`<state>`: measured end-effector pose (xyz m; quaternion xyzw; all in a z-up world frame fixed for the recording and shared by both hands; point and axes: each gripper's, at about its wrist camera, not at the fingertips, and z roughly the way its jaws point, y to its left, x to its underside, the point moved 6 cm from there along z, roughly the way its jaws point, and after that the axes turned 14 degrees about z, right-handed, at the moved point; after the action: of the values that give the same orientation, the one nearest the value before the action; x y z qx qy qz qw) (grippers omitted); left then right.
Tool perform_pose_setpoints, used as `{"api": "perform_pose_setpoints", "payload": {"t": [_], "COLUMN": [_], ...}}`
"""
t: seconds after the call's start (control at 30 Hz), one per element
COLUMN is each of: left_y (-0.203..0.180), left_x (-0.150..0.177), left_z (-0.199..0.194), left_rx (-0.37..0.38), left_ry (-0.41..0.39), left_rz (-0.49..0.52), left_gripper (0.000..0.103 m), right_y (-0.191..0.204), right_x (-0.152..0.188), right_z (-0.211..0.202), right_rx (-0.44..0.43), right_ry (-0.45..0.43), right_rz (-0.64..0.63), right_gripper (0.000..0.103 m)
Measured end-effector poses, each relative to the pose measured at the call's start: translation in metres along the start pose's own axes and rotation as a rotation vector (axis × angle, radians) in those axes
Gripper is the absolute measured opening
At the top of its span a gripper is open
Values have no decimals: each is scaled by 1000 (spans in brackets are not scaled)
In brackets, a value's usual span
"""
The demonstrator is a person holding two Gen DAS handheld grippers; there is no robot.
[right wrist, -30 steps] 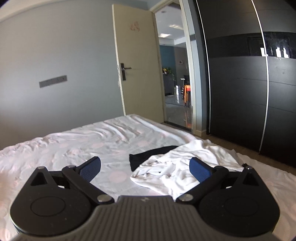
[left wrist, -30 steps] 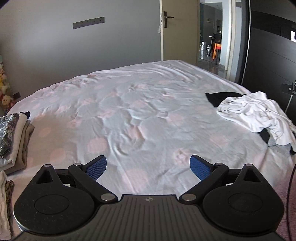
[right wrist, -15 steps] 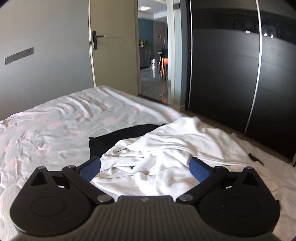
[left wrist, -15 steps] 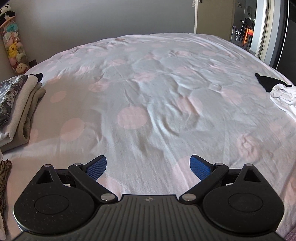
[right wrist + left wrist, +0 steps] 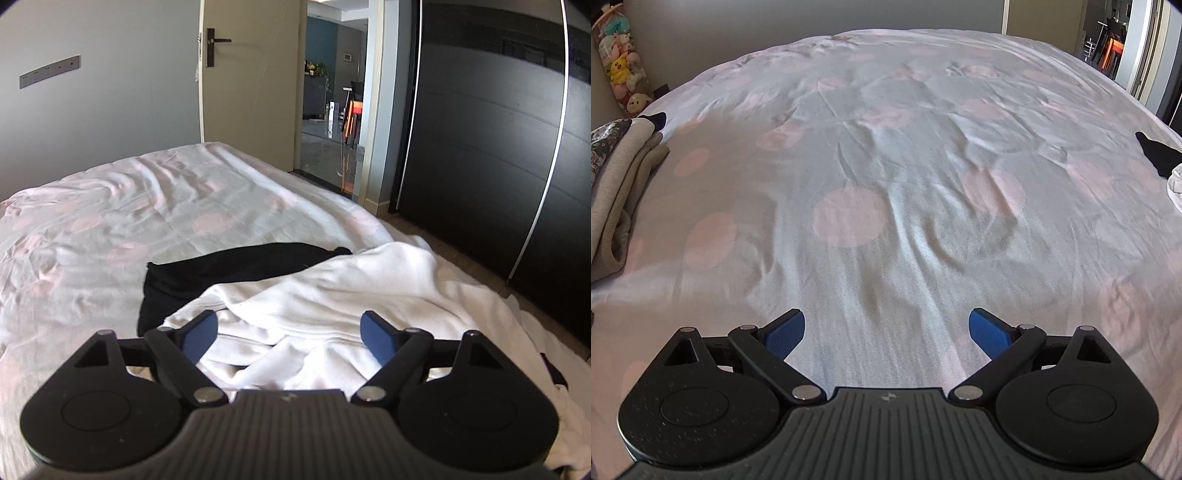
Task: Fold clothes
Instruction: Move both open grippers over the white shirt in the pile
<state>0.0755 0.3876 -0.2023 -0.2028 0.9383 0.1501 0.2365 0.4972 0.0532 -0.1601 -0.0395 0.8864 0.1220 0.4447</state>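
Observation:
A crumpled white garment (image 5: pixel 354 295) lies on the bed's right side, partly over a black garment (image 5: pixel 229 269). My right gripper (image 5: pixel 290 332) is open, hovering just over the white garment's near folds, holding nothing. My left gripper (image 5: pixel 886 330) is open and empty over bare bed sheet (image 5: pixel 886 184). In the left wrist view the black garment (image 5: pixel 1156 155) and the white garment's edge (image 5: pixel 1174 184) show at the far right.
A stack of folded beige and patterned clothes (image 5: pixel 617 184) sits at the bed's left edge. Plush toys (image 5: pixel 622 70) hang at the far left wall. A dark wardrobe (image 5: pixel 498 129) and an open doorway (image 5: pixel 332 92) stand right of the bed.
Both grippers moved forward and lower toward the bed. The right one closed in on the white garment; the left one tilted down over the sheet. Both stayed open.

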Motion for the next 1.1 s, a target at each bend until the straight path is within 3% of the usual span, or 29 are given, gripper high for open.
{"api": "perform_pose_setpoints", "payload": {"t": [0.1, 0.2, 0.27, 0.47, 0.63, 0.9, 1.1], "left_y": [-11, -18, -21, -20, -15, -6, 2], "left_x": [-4, -6, -5, -3, 2, 17, 27], "left_z": [2, -1, -5, -29, -57, -102, -130], "left_rx": [15, 22, 23, 26, 22, 15, 1], "left_ry": [10, 12, 10, -20, -66, -129, -175], "left_rz": [12, 18, 25, 12, -11, -38, -41], "left_gripper": [97, 97, 97, 97, 97, 97, 97], "right_y": [-8, -12, -16, -10, 35, 109, 168], "right_x": [7, 11, 8, -5, 2, 50, 109], "right_z": [19, 25, 21, -24, -90, -194, -264], "right_rx": [59, 108, 107, -8, -221, -506, -715], "right_ry": [49, 45, 42, 7, 8, 53, 159], "right_rz": [-22, -93, -108, -117, -141, -100, -79], "right_gripper": [70, 30, 18, 11, 10, 10, 10]}}
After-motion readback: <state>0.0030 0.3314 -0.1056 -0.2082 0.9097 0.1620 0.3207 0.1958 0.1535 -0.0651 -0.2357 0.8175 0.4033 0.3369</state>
